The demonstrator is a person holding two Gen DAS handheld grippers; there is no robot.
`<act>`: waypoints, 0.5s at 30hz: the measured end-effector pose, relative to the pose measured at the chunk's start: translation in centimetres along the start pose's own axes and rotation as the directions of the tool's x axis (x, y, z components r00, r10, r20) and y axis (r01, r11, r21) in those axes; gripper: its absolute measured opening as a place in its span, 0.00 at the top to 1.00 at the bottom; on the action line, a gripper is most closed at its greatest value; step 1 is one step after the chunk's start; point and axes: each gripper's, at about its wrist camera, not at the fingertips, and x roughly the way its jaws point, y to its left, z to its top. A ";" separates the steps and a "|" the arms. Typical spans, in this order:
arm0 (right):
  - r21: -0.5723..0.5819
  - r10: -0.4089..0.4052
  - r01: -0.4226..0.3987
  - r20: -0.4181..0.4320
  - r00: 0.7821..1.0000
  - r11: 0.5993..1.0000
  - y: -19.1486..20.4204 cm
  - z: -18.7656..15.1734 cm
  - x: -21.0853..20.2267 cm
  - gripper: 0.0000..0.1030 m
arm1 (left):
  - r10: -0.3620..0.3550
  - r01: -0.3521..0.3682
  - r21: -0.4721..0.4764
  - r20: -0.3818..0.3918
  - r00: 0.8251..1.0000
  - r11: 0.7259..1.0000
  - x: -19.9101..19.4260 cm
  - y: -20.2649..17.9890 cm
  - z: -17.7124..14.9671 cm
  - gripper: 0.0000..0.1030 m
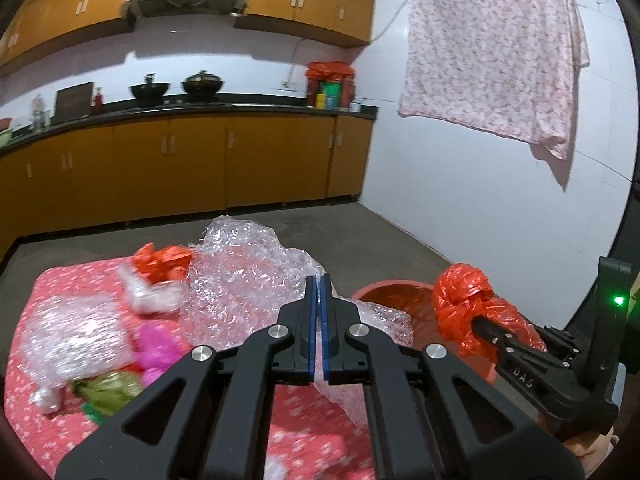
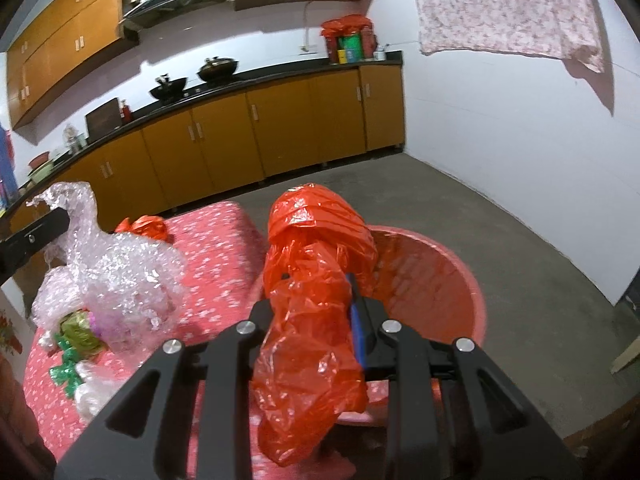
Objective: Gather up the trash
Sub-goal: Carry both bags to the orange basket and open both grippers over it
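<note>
Two claws each pinch a piece of trash. Left claw (image 1: 319,300) is pressed together on a thin fold of bubble wrap (image 1: 248,280), whose bulk lies just ahead and left of it on the pink floral counter (image 1: 56,288). Right claw (image 2: 316,312) clamps a crumpled red bag (image 2: 316,264), held up at the near rim of the red tub (image 2: 452,264), which stands just beyond and right of it. Farther left of the claws lie pink (image 1: 154,346) and green (image 1: 106,394) scraps and another red bag (image 1: 162,262).

Two black tools (image 1: 319,300) (image 2: 316,312) with blue-edged fingers (image 1: 311,320), silver pivot screws, one green indicator light.
</note>
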 end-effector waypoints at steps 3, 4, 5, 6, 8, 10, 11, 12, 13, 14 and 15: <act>0.018 -0.029 0.029 0.000 1.000 0.999 -1.5 0.2 0.2 0.75 | -0.036 0.036 0.014 -0.012 0.999 0.999 1.5 -1.4 0.1 0.98; 0.025 -0.038 0.038 0.000 0.999 0.999 -2.1 0.3 0.3 0.75 | -0.047 0.047 0.017 -0.018 0.999 0.999 2.0 -1.8 0.0 0.98; 0.032 -0.045 0.045 -0.001 0.999 0.999 -2.5 0.3 0.4 0.75 | -0.057 0.057 0.020 -0.024 0.998 0.998 2.4 -2.2 -0.1 0.98; 0.042 -0.052 0.052 -0.002 0.999 0.998 -3.1 0.4 0.5 0.75 | -0.066 0.066 0.022 -0.030 0.997 0.998 2.9 -2.6 -0.1 0.98; 0.058 -0.065 0.065 -0.007 0.998 0.996 -3.9 0.5 1.0 0.75 | -0.084 0.085 0.031 -0.046 0.995 0.996 3.9 -3.5 -0.3 0.98; 0.072 -0.073 0.074 -0.012 0.997 0.995 -4.8 0.6 1.5 0.75 | -0.099 0.101 0.043 -0.061 0.993 0.994 4.9 -4.3 -0.6 0.98; 0.079 -0.078 0.078 -0.015 0.997 0.994 -5.2 0.6 1.8 0.75 | -0.105 0.109 0.050 -0.069 0.992 0.993 5.3 -4.8 -0.7 0.98; 0.084 -0.081 0.082 -0.017 0.997 0.993 -5.6 0.6 2.1 0.75 | -0.112 0.117 0.061 -0.077 0.991 0.991 5.8 -5.3 -0.9 0.98; 0.087 -0.084 0.085 -0.019 0.996 0.993 -5.9 0.6 2.2 0.75 | -0.117 0.122 0.067 -0.081 0.990 0.990 6.0 -5.4 -1.0 0.98; 0.089 -0.086 0.088 -0.021 0.996 0.992 -6.2 0.5 2.4 0.75 | -0.122 0.129 0.073 -0.089 0.989 0.989 6.3 -5.7 -1.1 0.98; 0.093 -0.088 0.090 -0.025 0.996 0.992 -6.5 0.5 2.7 0.75 | -0.125 0.133 0.076 -0.094 0.988 0.988 6.6 -5.8 -1.2 0.98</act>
